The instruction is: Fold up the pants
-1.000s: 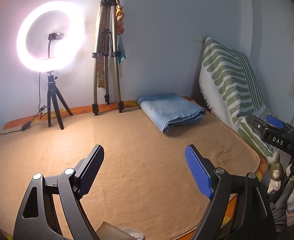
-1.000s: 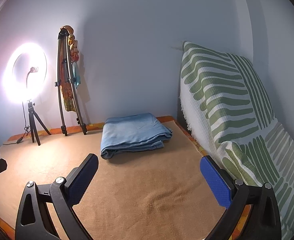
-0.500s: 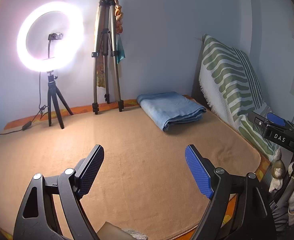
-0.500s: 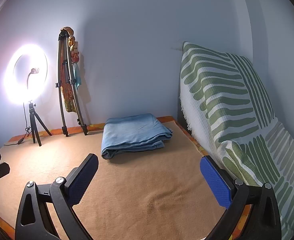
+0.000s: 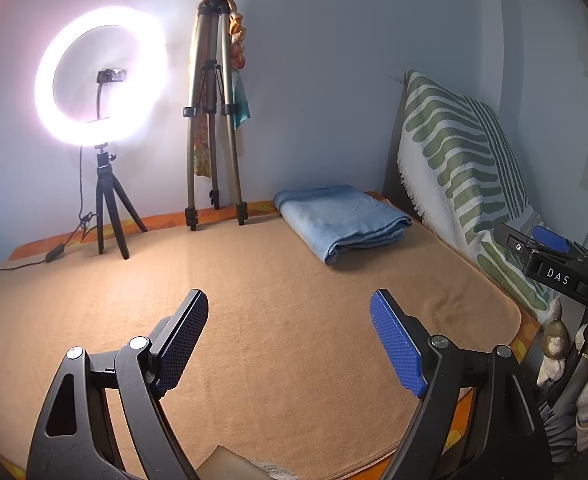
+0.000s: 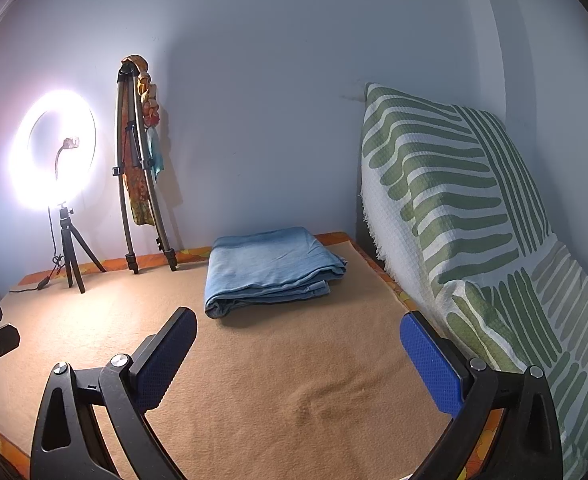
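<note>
Where tan blanket (image 6: 294, 380) ends: ring light (image 5: 99, 76), tripod (image 5: 213, 120), prob. scarf-draped; nothing blocks pants (image 6: 271, 268).

You can read white letters "DAS" on the black body of the right gripper (image 5: 556, 266), right edge of the left wrist view, no other text legible

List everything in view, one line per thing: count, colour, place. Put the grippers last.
folded pants: one, light blue, far end of the blanket, near the wall
blanket: one, tan, spread over the surface
ring light: one, glowing white, on a small black tripod, far left
tall tripod: one, grey metal, legs together, against the wall
patterned throw: one, white with green stripes, right side
left gripper: one, black with blue pads, open, empty
right gripper: one, black with blue pads, open, empty
</note>
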Available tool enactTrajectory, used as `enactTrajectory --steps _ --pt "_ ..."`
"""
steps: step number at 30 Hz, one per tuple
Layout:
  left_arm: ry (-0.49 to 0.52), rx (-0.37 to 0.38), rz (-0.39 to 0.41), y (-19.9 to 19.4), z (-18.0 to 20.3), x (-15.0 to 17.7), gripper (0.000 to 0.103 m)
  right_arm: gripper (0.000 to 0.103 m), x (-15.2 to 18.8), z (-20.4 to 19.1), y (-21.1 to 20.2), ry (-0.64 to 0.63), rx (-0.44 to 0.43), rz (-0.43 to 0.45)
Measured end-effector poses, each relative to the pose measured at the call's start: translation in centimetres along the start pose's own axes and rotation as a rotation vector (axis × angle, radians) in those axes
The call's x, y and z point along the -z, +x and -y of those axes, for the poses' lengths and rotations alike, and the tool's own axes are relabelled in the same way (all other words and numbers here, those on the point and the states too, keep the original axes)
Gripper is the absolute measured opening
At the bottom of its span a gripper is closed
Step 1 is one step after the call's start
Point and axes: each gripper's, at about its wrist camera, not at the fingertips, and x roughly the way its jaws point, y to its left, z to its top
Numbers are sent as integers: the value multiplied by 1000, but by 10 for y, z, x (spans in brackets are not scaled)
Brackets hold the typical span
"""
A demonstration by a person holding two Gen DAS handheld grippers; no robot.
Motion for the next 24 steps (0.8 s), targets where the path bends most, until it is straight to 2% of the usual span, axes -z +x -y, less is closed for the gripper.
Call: enactTrajectory --steps 24 --pt "8 -27 23 -2 2 4 83 103 2 -4 0 -3 -10 -5"
